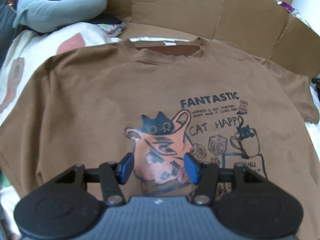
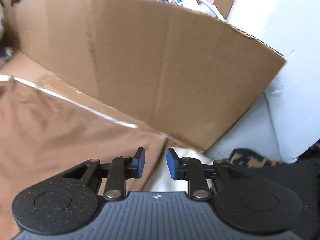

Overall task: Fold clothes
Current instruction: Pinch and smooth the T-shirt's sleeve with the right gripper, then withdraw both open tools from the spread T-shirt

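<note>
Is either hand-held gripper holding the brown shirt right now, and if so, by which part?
Nothing is held. The left hand-held gripper is open above the brown T-shirt print; the right hand-held gripper is open beside the cardboard.

Upright cardboard wall (image 2: 164, 64) blocks passage beyond the shirt (image 1: 90, 104).

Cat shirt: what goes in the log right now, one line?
brown t-shirt flat, unfolded | left hand-held gripper open above print | right hand-held gripper open, empty
</note>
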{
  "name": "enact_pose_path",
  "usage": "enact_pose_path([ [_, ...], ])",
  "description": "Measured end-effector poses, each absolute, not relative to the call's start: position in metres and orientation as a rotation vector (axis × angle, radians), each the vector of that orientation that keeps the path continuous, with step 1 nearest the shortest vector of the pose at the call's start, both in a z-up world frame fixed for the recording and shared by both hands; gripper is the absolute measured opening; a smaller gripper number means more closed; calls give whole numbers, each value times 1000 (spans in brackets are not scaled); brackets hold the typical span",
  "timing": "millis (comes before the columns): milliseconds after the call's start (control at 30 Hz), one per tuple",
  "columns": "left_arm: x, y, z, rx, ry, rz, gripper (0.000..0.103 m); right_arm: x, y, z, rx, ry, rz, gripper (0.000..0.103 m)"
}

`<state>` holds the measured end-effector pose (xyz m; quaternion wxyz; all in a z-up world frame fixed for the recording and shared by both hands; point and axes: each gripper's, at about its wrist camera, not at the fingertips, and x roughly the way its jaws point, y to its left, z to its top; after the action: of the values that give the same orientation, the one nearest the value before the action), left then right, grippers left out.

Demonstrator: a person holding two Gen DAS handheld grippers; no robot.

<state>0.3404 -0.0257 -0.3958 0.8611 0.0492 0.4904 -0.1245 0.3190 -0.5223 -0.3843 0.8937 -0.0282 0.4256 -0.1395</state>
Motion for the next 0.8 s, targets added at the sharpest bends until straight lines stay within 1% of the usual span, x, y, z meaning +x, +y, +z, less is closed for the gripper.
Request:
enact_pose_path([
  [167,326,-11,-384,72,1020,-221,58,293,-510,-381,5,886,-232,34],
  [267,317,-5,-379,55,1014,-207,59,281,-503,-384,27,902,-213,41],
  [567,295,5,-383,47,1020,-186,60,257,-489,-418,69,1005,-193,41],
  [600,293,6,-385,47,1026,-184,60,258,-489,-422,74,1014,-186,39],
  [633,293,7,-387,52,1030,-181,60,258,-489,-424,73,1022,-186,30],
  [667,292,8,-388,56,1033,-179,60,258,-490,-425,61,1029,-198,20],
  [700,292,9,-388,55,1033,-175,60,258,-490,-427,50,1035,-210,3],
  [733,291,11,-388,54,1033,-172,60,258,-491,-428,38,1041,-222,0],
  [800,291,14,-388,52,1032,-164,60,257,-495,-428,35,1050,-247,0],
])
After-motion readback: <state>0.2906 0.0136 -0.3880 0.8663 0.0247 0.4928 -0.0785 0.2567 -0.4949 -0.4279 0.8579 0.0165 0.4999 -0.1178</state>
